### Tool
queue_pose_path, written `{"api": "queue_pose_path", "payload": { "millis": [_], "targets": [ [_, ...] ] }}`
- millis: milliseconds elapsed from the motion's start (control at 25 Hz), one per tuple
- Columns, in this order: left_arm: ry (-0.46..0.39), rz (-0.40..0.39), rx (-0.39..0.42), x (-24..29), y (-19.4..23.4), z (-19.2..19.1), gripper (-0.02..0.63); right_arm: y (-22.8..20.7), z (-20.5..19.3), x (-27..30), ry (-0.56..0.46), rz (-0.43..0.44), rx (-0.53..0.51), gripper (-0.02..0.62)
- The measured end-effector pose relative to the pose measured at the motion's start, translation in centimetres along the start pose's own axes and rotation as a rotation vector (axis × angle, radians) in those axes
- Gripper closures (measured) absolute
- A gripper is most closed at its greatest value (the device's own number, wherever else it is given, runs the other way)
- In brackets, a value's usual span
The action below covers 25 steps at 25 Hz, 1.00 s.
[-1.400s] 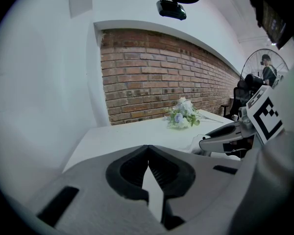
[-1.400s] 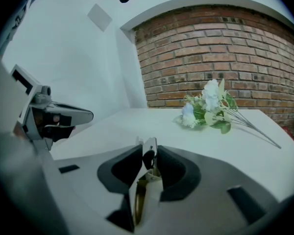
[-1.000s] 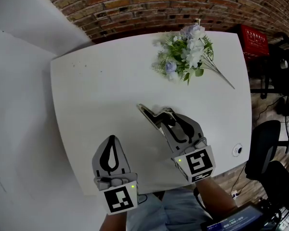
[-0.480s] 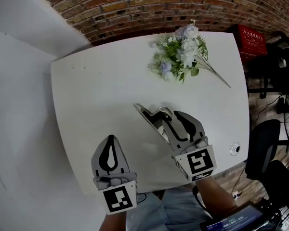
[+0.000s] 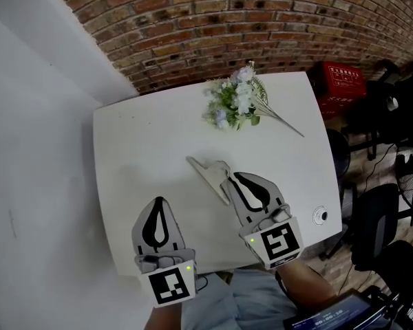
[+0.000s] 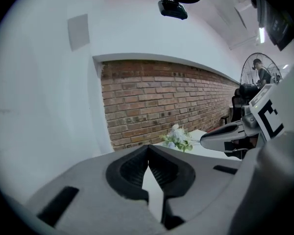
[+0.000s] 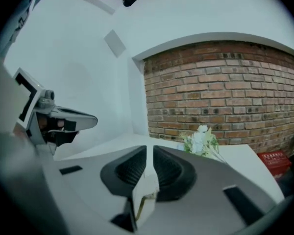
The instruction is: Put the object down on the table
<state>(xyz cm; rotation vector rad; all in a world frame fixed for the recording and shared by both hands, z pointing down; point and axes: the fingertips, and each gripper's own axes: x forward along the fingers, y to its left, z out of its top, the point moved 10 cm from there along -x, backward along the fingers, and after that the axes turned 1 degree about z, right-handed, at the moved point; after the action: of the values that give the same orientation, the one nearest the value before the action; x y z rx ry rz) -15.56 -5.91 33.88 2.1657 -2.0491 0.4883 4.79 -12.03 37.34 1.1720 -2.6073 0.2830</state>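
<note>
1. Since the earlier frame, the right gripper (image 5: pixel 226 179) had drawn its jaws in from a wide spread. They were closing on the white object (image 5: pixel 206 172), which stood between them with the pads against its sides. The table (image 5: pixel 144 150) and flowers (image 5: pixel 234 105) also sat smaller and higher in the head view.
2. Object: a flat, pale, wedge-shaped piece that tapered to a point away from the gripper. A yellowish edge showed low between the jaws in the right gripper view. What the piece was could not be determined.
3. Surface and room: a white table with rounded corners carried a bunch of white and lilac flowers near its far edge. A brick wall (image 5: pixel 227 26) stood behind it and a white wall (image 5: pixel 34 150) at left. A red box (image 5: pixel 341 78) and a black chair (image 5: pixel 372 218) were at right.
4. Position: the object projected forward and left from the right gripper's tips, over the middle of the table and well apart from the flowers. Contact with the tabletop could not be established.
5. The left gripper (image 5: pixel 159 200) was held over the table's near edge, its jaws pressed together at the tips and empty.
</note>
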Motion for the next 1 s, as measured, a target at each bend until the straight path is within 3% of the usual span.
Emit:
{"api": "queue_pose_path", "payload": {
  "millis": [120,400,640,1000],
  "targets": [
    [-0.059,0.029,0.01,-2.2,-0.7,2.0,0.598,0.9,1.8,-2.2,-0.054,0.001,-0.04,0.581],
    [-0.222,0.094,0.057,-5.8,-1.6,5.8,0.598,1.2,5.5,-6.0,-0.194,-0.015,-0.097,0.589],
    [-0.266,0.095,0.086,-8.1,-2.4,6.8,0.598,1.7,7.0,-8.5,-0.232,-0.036,-0.132,0.591],
    [-0.259,0.084,0.068,-8.6,-2.5,7.1,0.598,2.2,7.5,-8.9,-0.247,-0.032,-0.114,0.591]
  ]
}}
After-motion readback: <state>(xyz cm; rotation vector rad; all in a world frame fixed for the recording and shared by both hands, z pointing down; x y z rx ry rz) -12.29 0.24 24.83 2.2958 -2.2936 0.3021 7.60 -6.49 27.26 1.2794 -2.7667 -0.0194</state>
